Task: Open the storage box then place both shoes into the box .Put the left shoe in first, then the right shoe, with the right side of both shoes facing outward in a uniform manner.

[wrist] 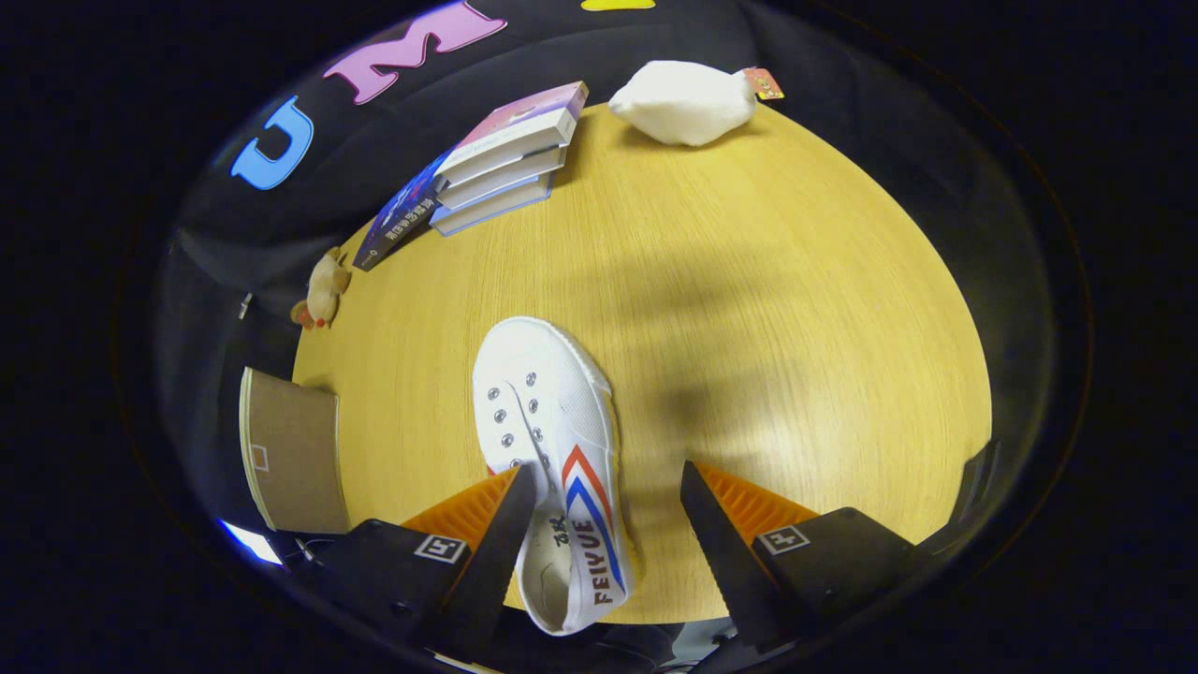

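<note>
So the gripper (606, 471) sits along the bottom of the frame, two fingers (496, 552) shaped like long wedges tapering to points, spread wide apart right now. Each one has a ribbed, grooved face on its outer side. Behind them, lower left and lower right, are chunky dark blocks, each with a small square marker (440, 548) stuck on top.

One shoe (552, 440), four books (496, 159).
</note>
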`<state>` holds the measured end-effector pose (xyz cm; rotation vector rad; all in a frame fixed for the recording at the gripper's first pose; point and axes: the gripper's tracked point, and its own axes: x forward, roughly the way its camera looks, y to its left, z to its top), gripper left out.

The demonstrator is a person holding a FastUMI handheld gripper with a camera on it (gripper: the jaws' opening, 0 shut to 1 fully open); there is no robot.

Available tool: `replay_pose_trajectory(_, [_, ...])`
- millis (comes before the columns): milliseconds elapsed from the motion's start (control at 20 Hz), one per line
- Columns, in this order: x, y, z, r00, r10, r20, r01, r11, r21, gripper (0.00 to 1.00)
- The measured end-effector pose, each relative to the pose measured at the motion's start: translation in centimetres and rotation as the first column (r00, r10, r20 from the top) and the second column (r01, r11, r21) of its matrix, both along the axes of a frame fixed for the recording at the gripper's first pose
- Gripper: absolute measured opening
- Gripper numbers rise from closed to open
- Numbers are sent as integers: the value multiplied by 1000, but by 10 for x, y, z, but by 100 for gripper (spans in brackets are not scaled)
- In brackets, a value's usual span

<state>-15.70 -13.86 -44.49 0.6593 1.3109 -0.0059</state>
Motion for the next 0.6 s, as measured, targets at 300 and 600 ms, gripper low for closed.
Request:
replay_pose_trajectory(300, [7,19,-9,997,72,-41,-67,992,111,53])
replay_pose_trajectory(600, [6,15,-6,998,-22,-52,29,990,137,24])
